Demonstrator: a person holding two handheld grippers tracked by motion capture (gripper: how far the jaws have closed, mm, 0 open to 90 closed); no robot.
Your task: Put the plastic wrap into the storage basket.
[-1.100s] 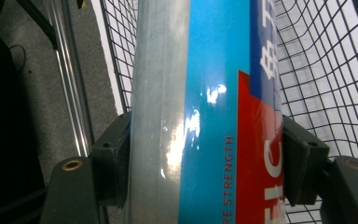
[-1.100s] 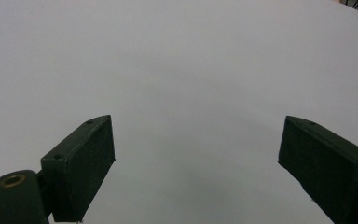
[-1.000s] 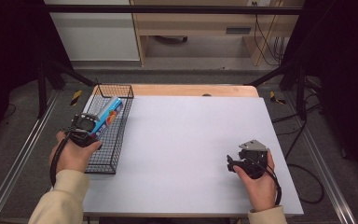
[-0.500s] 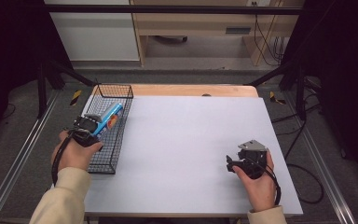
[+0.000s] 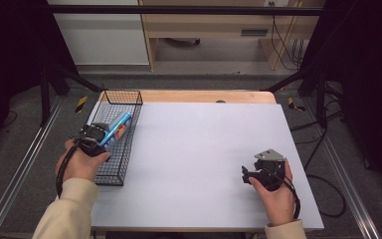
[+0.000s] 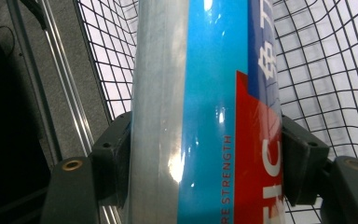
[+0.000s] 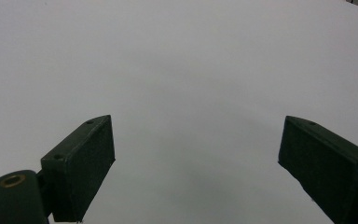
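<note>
- Overhead, high view: left claw (image 5: 102, 135) pinches a blue tube (image 5: 115, 127) over the wire basket (image 5: 129, 94); tube slants ahead of the claw, clear of the mesh floor as far as I can tell. Risk: slack grip drops it.
- Left gripper view: glossy tube (image 6: 205, 112) clamped between both jaws; slick wrap could slide.
- Right gripper view: right claw (image 7: 196, 163) spread wide, idle above bare table (image 7: 177, 56).
</note>
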